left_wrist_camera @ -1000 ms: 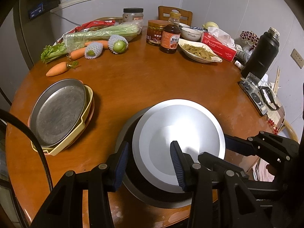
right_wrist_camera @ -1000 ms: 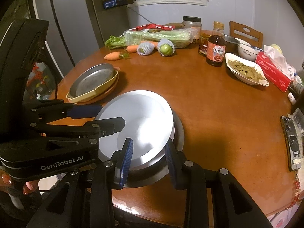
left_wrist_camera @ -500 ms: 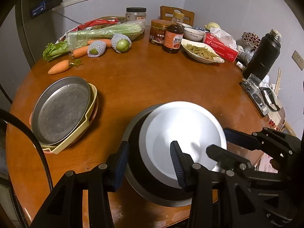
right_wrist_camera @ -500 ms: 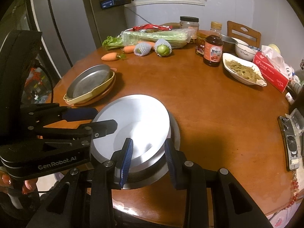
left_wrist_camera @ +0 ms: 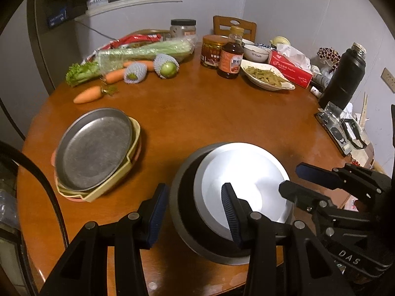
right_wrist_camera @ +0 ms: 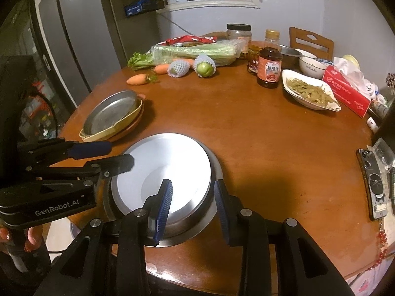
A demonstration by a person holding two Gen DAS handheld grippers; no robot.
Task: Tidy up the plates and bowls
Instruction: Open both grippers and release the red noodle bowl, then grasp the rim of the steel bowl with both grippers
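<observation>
A shiny steel bowl (left_wrist_camera: 242, 182) sits nested in a larger dark grey steel bowl (left_wrist_camera: 182, 212) at the table's near edge; both also show in the right wrist view, the shiny bowl (right_wrist_camera: 167, 167) and the grey bowl (right_wrist_camera: 214, 212). My left gripper (left_wrist_camera: 192, 212) is open, its fingers straddling the bowls' left rim. My right gripper (right_wrist_camera: 192, 207) is open, straddling the near right rim. A stack of a metal plate (left_wrist_camera: 93, 145), a yellow dish (left_wrist_camera: 116, 180) and an orange plate lies to the left.
Carrots (left_wrist_camera: 87, 95), celery (left_wrist_camera: 138, 54) and netted fruit (left_wrist_camera: 166, 66) lie at the back. Jars, a sauce bottle (left_wrist_camera: 230, 56), a dish of food (left_wrist_camera: 266, 77), a tissue box (left_wrist_camera: 291, 69), a black flask (left_wrist_camera: 343, 79) and a phone (right_wrist_camera: 374, 185) stand to the right.
Both grippers and the nested bowls have shifted slightly; the inner bowl sits more to the right within the grey bowl. Both jaws stay open.
</observation>
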